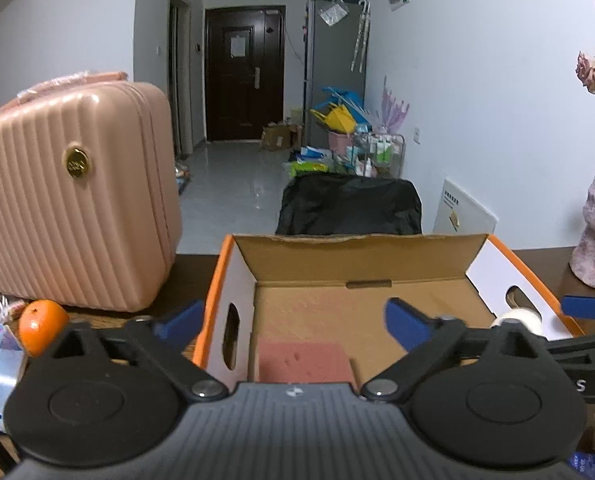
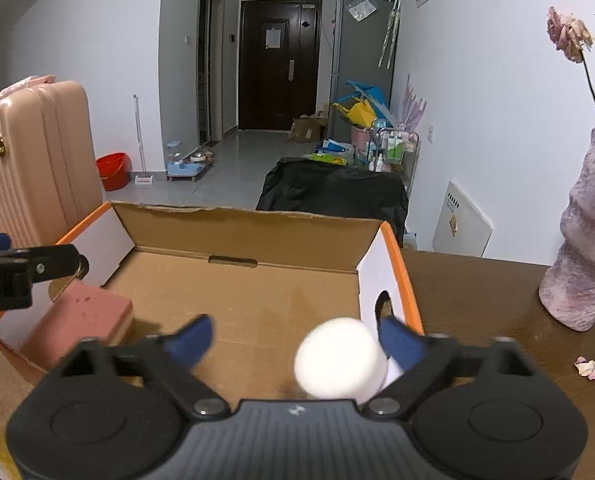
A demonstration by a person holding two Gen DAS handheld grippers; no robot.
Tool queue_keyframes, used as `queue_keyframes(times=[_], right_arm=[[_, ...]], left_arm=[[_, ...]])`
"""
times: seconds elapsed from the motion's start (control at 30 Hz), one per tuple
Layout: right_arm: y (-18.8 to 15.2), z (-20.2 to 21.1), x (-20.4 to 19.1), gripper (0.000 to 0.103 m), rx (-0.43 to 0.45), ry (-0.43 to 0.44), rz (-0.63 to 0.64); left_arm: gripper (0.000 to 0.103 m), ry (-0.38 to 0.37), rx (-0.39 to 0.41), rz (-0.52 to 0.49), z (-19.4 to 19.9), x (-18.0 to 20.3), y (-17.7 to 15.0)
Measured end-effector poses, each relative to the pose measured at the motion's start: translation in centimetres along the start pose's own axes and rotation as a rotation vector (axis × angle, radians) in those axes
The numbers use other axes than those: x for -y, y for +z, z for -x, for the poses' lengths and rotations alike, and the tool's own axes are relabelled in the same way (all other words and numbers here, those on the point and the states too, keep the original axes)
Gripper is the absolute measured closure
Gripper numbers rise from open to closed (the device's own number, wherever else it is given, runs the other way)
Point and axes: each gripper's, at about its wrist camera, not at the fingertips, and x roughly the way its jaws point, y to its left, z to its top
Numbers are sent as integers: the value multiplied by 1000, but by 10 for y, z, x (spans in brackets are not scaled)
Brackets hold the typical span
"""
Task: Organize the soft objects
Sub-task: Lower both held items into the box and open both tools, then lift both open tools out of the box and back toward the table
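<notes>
With both my left gripper (image 1: 291,322) and right gripper (image 2: 295,344) spread wide, the white roll (image 2: 339,360) looked light and squashy, best pinched gently across its middle

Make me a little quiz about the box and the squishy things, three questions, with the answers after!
1. True or false: the pink sponge lies inside the cardboard box.
2. Which fruit sits on the table beside the pink suitcase: (a) banana, (b) orange, (c) apple?
3. Fill in: the white foam ball between the open fingers of the right gripper looks blurred, as if it is ____.

Key
1. True; the left gripper above it is open too.
2. (b), the orange.
3. Moving; probably dropping into the box, though that is a guess.
</notes>
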Motion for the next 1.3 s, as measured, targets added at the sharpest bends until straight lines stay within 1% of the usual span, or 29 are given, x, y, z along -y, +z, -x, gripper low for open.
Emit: queue_keyframes(times=[0.03, 0.37, 0.63, 1.07, 1.3], right_arm=[[0, 1, 0, 0, 5, -1, -2], [0, 6, 2, 0, 7, -16, -5], [0, 14, -1, 0, 24, -19, -4], [-3, 37, 4, 0, 58, -24, 1], [-7, 53, 5, 0, 81, -23, 8]], left_arm=[[0, 3, 5, 4, 1, 0, 1], [0, 4, 4, 14, 4, -2, 2], [0, -1, 18, 19, 13, -3, 2], [0, 11, 43, 23, 34, -6, -3], [0, 1, 49, 27, 47, -10, -8]])
